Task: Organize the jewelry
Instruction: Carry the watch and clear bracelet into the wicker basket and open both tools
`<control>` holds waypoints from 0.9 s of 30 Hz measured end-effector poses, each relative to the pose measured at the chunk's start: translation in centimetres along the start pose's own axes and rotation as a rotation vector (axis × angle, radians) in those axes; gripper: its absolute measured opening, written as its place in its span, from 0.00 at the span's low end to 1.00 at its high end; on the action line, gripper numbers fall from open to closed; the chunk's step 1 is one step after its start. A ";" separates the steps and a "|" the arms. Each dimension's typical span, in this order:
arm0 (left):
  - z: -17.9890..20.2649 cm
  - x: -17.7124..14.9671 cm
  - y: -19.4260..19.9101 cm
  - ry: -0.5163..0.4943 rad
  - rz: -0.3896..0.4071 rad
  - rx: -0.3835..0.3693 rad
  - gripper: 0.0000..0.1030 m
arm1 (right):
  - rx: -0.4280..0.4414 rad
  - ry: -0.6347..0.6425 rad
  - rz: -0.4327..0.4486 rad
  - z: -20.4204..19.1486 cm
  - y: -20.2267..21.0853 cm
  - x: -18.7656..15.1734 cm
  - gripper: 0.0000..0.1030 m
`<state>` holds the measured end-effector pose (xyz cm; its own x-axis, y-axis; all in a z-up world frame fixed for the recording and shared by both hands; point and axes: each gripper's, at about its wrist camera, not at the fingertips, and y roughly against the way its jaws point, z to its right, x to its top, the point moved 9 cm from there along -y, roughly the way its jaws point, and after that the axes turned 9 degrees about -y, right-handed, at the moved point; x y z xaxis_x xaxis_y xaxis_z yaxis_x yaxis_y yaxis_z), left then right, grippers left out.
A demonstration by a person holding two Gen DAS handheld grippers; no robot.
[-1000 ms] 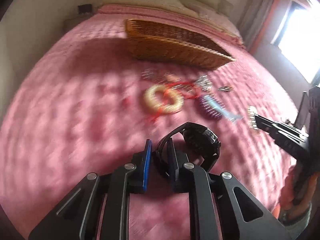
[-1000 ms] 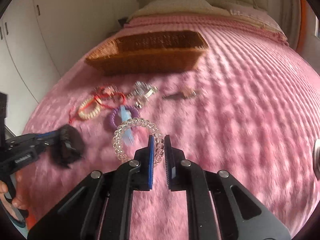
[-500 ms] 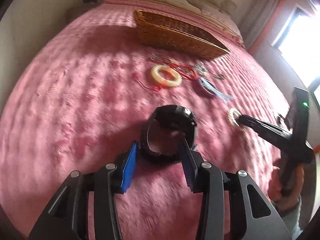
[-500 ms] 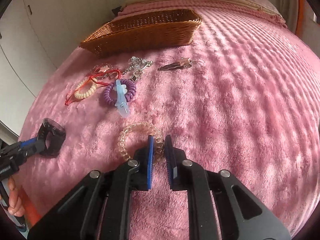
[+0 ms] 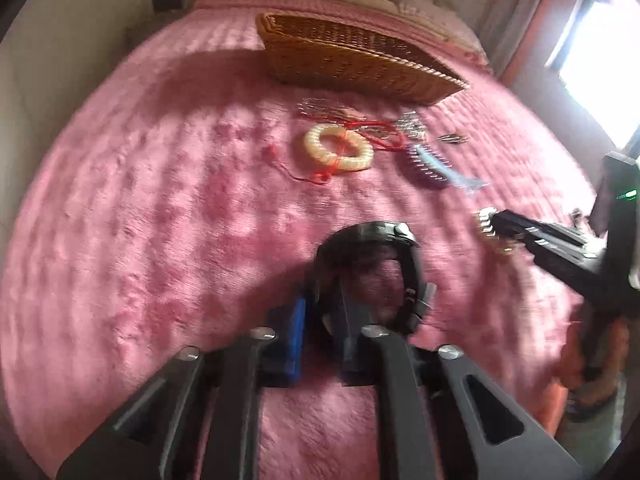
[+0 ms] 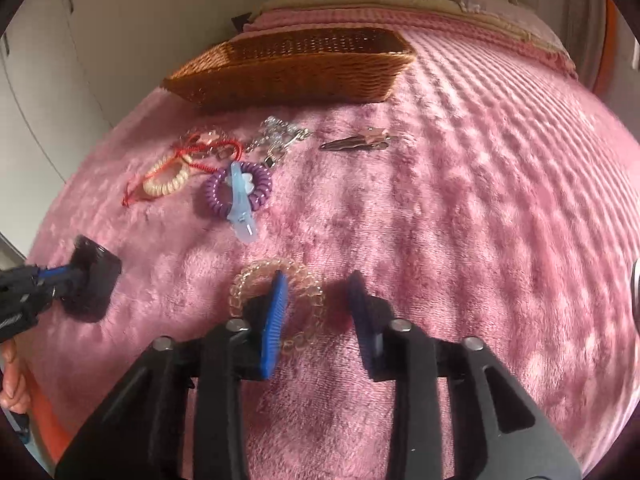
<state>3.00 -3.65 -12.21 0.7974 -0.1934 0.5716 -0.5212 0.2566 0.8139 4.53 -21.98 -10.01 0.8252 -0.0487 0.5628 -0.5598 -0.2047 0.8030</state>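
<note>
black watch (image 5: 372, 234) gripped, clear coil bracelet (image 6: 304, 276) straddled
left fingers (image 5: 296, 336) just closed on its strap, loop upright, face away; right fingers (image 6: 274, 320) spread astride the flat-lying coil's rim

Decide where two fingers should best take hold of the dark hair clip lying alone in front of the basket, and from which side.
Likely its middle, from above: the hair clip lies flat, long and thin, running left to right, clear of the silver chain, so fingers can close across its narrow width.
</note>
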 end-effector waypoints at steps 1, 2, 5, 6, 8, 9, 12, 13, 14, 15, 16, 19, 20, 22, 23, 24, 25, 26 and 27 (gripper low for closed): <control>-0.1 0.0 0.1 0.000 0.012 0.003 0.03 | -0.001 0.006 0.008 -0.2 0.2 0.0 0.08; 0.0 0.1 0.4 0.007 0.029 -0.006 0.03 | -0.006 0.014 0.019 -0.3 0.3 0.0 0.08; -0.3 0.5 0.8 0.029 0.067 0.003 0.03 | 0.003 0.015 0.054 -0.6 1.3 0.4 0.08; -0.5 0.8 1.0 0.037 0.084 0.001 0.03 | 0.009 0.012 0.067 -0.7 1.8 0.8 0.08; -0.9 1.3 1.7 0.057 0.111 -0.010 0.03 | 0.021 0.011 0.095 -1.0 2.7 1.7 0.08; -1.0 1.8 2.2 0.063 0.130 -0.015 0.03 | 0.026 0.010 0.110 -1.2 3.2 2.2 0.08; -1.4 4.2 3.5 0.076 0.195 -0.016 0.03 | 0.035 0.008 0.141 -1.6 4.0 3.4 0.08; -1.5 5.5 3.9 0.078 0.216 -0.016 0.03 | 0.045 0.002 0.162 -1.9 4.4 4.6 0.08; -1.6 6.5 4.1 0.078 0.230 -0.015 0.03 | 0.053 -0.002 0.176 -2.2 4.7 5.6 0.08; -1.8 8.1 4.3 0.080 0.249 -0.010 0.03 | 0.058 -0.005 0.191 -2.4 4.9 6.6 0.08; -1.9 9.4 4.4 0.080 0.265 -0.004 0.03 | 0.063 -0.008 0.208 -2.6 5.1 8.2 0.08; -2.4 14.0 4.1 0.085 0.304 0.003 0.03 | 0.050 -0.001 0.256 -3.2 4.8 12.6 0.08; -2.6 15.9 3.6 0.093 0.311 -0.004 0.03 | 0.045 -0.001 0.265 -3.4 4.3 14.2 0.08; -3.2 18.4 2.6 0.099 0.317 -0.005 0.03 | 0.041 -0.012 0.268 -3.4 3.0 16.8 0.08; -3.5 19.8 1.8 0.102 0.316 0.003 0.03 | 0.030 -0.014 0.266 -3.4 2.0 18.3 0.08; -3.7 21.3 0.7 0.106 0.312 0.010 0.03 | 0.020 -0.019 0.259 -3.2 0.7 19.6 0.08; -3.8 22.7 -0.6 0.106 0.305 0.015 0.03 | 0.017 -0.024 0.251 -3.0 -0.2 20.5 0.08; -3.8 23.4 -1.6 0.107 0.299 0.018 0.03 | 0.009 -0.029 0.235 -2.8 -1.6 21.6 0.08; -4.2 24.6 -3.2 0.113 0.283 0.019 0.04 | 0.002 -0.039 0.216 -2.4 -3.2 22.5 0.08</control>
<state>25.56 -5.28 -1.13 0.6479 -0.0100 0.7616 -0.7323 0.2669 0.6265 24.71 -20.05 0.62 0.6881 -0.1298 0.7139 -0.7241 -0.1874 0.6638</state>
